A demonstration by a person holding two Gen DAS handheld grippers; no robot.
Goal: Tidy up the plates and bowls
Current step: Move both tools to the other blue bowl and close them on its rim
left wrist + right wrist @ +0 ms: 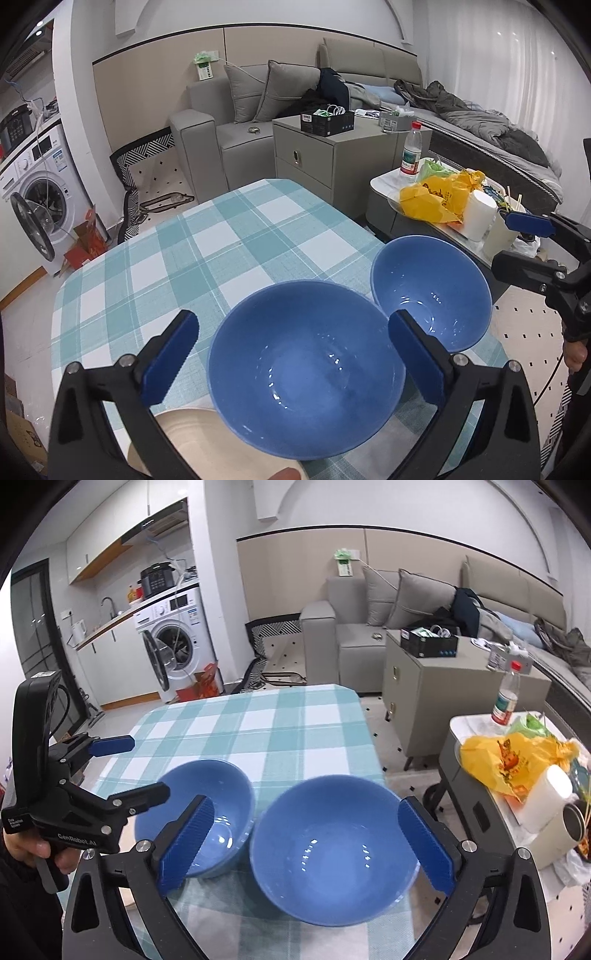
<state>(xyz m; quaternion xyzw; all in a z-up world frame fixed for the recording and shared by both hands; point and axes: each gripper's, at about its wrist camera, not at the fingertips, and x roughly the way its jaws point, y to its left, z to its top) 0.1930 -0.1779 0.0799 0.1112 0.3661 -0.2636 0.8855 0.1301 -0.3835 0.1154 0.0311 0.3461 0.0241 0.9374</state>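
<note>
Two blue bowls stand side by side on the blue checked tablecloth (207, 251). In the left wrist view my left gripper (293, 356) is open, its fingers on either side of the left bowl (306, 373) without touching it. The right bowl (430, 291) stands beyond it. A cream plate (177, 435) lies at the near edge, partly under the left bowl. In the right wrist view my right gripper (304, 843) is open around the right bowl (334, 851). The left bowl (207, 801) and the left gripper (140, 768) show to its left.
A low side table (476, 720) to the right carries a yellow bag (513, 760), a water bottle (506, 698), a paper roll and a cup. A grey cabinet (432, 694) and sofa stand beyond the table. The far tablecloth (266, 723) is bare.
</note>
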